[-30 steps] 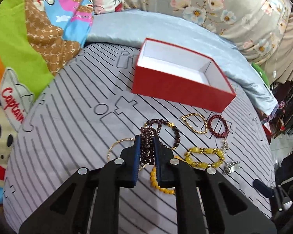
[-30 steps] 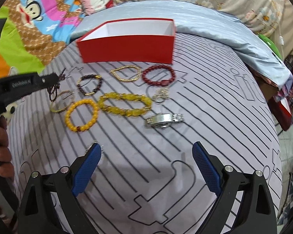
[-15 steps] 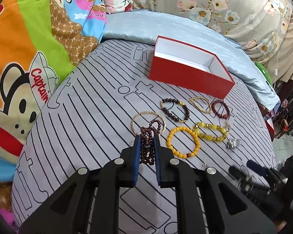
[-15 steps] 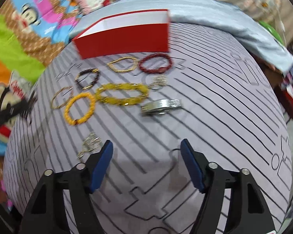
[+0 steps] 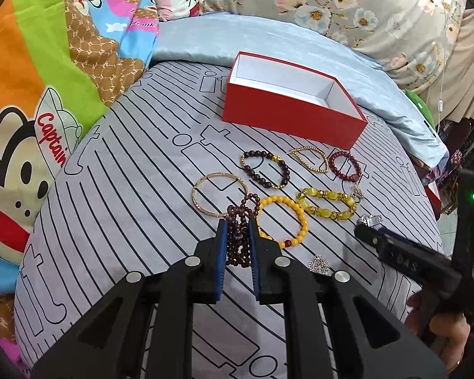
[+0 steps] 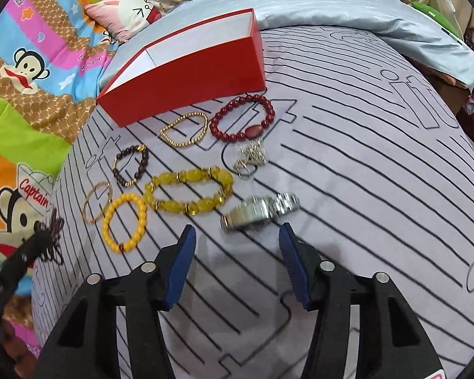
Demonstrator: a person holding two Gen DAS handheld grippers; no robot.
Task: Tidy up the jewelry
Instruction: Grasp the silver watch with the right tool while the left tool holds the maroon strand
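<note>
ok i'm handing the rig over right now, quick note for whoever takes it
Left gripper: shut on the dark maroon bead strand, above the bedspread.
Right gripper: open, empty, hovering by the silver watch.
Red box: open; what shows of its inside is empty.
On the bedspread in front of the box: gold bangle, dark bead bracelet, gold chain, red bracelet, two yellow bracelets, silver chain, small silver charm.
Done: one strand picked. Left: everything into the box.

Left gripper (image 5: 237,221) clamps a dark maroon bead strand (image 5: 238,237).
Other bracelets lie on the striped bed (image 5: 126,189) before an open red box (image 5: 287,117).
</note>
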